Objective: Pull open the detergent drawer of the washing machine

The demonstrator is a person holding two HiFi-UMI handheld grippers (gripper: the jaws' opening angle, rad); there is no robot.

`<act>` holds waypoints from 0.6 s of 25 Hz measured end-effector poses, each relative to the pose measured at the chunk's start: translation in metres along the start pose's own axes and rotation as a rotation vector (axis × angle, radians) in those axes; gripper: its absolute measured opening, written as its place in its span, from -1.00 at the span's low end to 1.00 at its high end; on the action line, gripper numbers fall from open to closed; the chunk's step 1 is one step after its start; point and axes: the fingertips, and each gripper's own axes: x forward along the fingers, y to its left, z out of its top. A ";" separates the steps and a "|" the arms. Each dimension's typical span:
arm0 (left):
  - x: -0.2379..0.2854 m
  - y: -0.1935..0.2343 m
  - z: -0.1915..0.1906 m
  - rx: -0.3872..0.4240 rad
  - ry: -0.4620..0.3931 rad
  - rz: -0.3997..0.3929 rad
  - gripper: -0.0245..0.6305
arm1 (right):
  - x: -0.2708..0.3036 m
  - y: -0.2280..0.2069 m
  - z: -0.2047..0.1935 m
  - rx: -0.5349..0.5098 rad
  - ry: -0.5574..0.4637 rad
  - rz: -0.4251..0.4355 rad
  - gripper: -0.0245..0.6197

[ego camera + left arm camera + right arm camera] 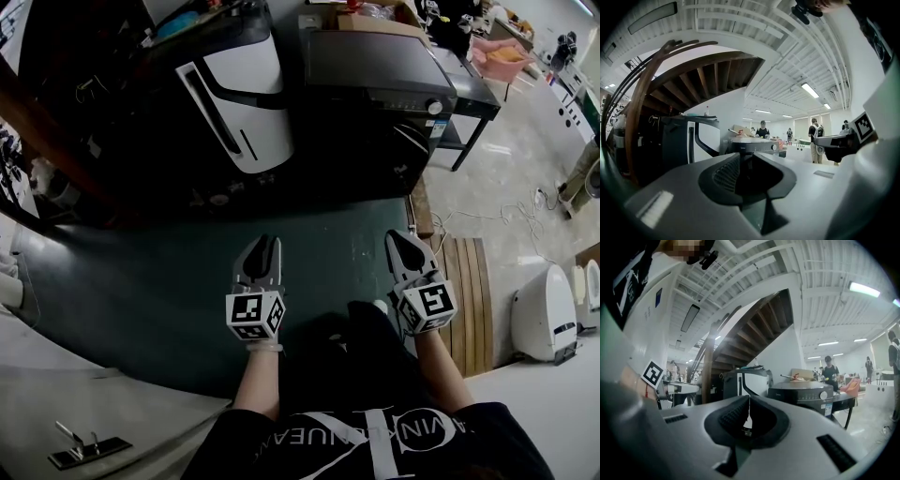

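The dark washing machine (375, 66) stands beyond the far edge of a green mat (141, 291), with a control strip and a pale knob (434, 107) along its front top. I cannot make out the detergent drawer on that strip. Both grippers hover level over the mat, well short of the machine. My left gripper (262, 242) shows a narrow gap between its fingertips and holds nothing. My right gripper (401, 234) has its tips together and is empty. The machine (752, 145) shows ahead in the left gripper view, and the machine (801, 392) lies right of centre in the right gripper view.
A white-and-black appliance (239, 103) stands left of the washing machine. A slatted wooden board (469, 300) and a white device (544, 314) lie on the floor at right. A metal bracket (84, 445) sits at lower left. People stand far off in the room.
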 end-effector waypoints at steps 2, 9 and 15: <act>0.003 0.001 -0.004 -0.005 0.012 -0.001 -0.71 | 0.001 -0.001 -0.002 0.007 0.009 -0.004 -0.89; 0.028 0.002 -0.017 -0.025 0.046 -0.018 -0.71 | 0.017 -0.016 -0.005 0.015 0.014 -0.005 -0.89; 0.063 0.009 -0.018 -0.045 0.062 -0.023 -0.71 | 0.047 -0.035 -0.009 0.013 0.050 0.002 -0.89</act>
